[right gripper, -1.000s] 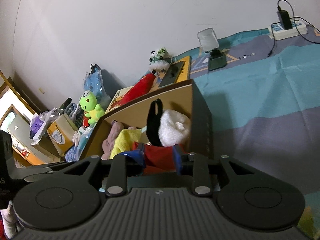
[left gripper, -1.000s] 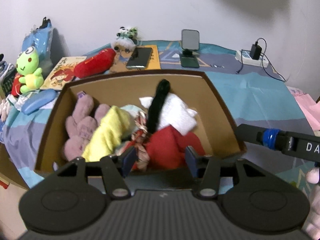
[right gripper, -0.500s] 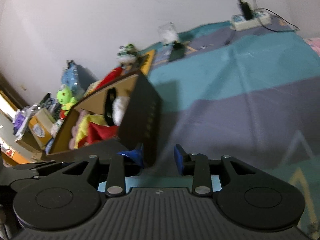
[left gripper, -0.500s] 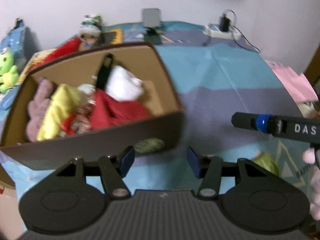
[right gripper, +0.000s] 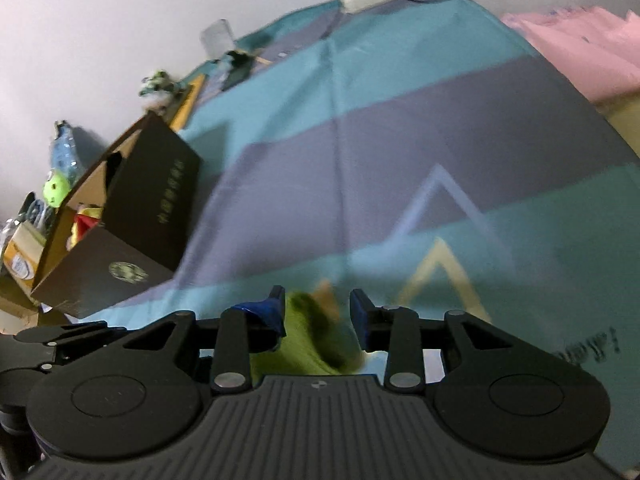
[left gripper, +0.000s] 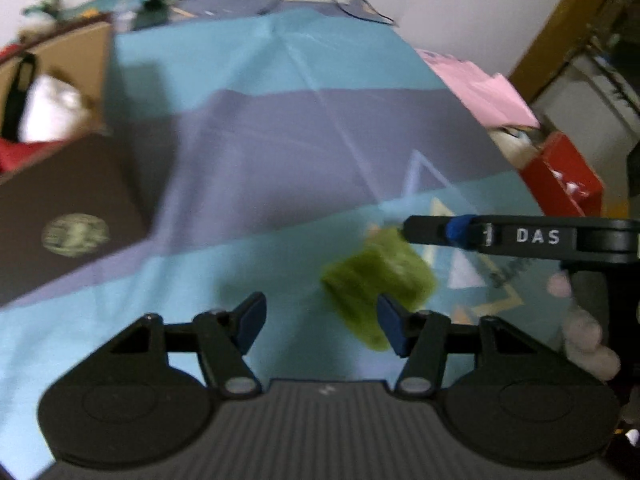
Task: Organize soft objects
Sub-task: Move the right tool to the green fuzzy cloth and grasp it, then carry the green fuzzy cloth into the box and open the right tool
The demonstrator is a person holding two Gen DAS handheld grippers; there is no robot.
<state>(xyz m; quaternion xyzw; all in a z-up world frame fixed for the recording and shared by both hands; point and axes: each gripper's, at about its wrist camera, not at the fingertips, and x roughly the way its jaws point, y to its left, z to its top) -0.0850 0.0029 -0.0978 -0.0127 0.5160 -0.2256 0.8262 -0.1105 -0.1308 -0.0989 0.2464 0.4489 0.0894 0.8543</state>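
While both frames are smeared by motion blur, the olive-green soft plush block (left gripper: 378,282) reads clearly enough, lying on the teal and purple striped bedspread (left gripper: 280,128) near the right front of the scene. From the left wrist view, the left gripper (left gripper: 321,322) hovers with its 2 blue-padded fingers spread wide and nothing between them; the green block sits just beyond its right fingertip. Seen side-on there, the right gripper (left gripper: 404,230) reaches in from the right, its tip at the far edge of the block. From the right wrist view, the right gripper (right gripper: 316,312) has its jaws apart with the block (right gripper: 308,344) lying between them; whether the pads touch it cannot be told. Far left stands the open brown cardboard box (left gripper: 76,196), holding a white plush (left gripper: 50,110), a red fabric piece (left gripper: 20,152) and a black strap-like item (left gripper: 16,92).
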